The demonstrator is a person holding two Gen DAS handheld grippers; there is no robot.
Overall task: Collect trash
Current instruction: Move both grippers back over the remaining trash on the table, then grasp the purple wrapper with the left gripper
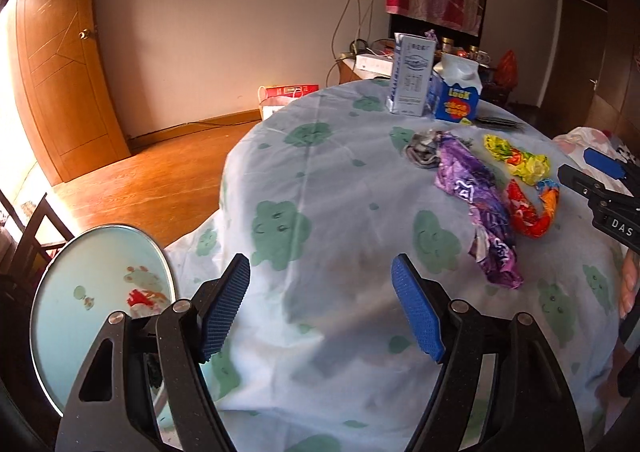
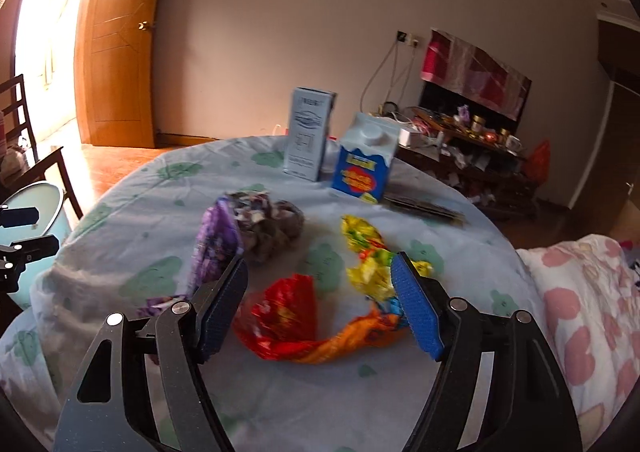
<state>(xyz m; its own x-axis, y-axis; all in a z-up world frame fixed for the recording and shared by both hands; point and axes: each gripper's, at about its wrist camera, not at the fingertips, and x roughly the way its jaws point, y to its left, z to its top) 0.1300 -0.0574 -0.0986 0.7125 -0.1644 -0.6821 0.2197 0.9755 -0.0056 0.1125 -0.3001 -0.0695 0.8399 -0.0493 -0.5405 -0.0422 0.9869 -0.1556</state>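
Crinkly foil wrappers are the trash here, all lying loose on the cloth-covered round table (image 2: 280, 392). Red-orange wrapper (image 2: 296, 328) sits right between the right gripper (image 2: 320, 306) fingers, a bit ahead of them on the cloth, with its twisted orange tail running toward the right-hand finger (image 2: 416, 316). Yellow wrapper (image 2: 368, 256) is just beyond that same finger's tip, partly behind it. Purple wrapper (image 2: 214, 248) is ahead of the left-hand finger, standing up a bit, and a grey crumpled wad (image 2: 268, 228) is just past it. That gripper's fingers are spread wide, nothing pinched, pads off everything.

Left gripper (image 1: 320, 310) is also spread apart and empty, only bare cloth between its fingers. From there the wrappers are all off to the right and further out, well apart from its pads.

Further back, beyond both sets of fingers, a tall pale blue carton (image 2: 308, 134) and a blue milk carton (image 2: 366, 160) with a white cap stand upright side by side. Down to the left of the left gripper, off the table edge, there's a light blue bin (image 1: 100, 316) with something red inside.
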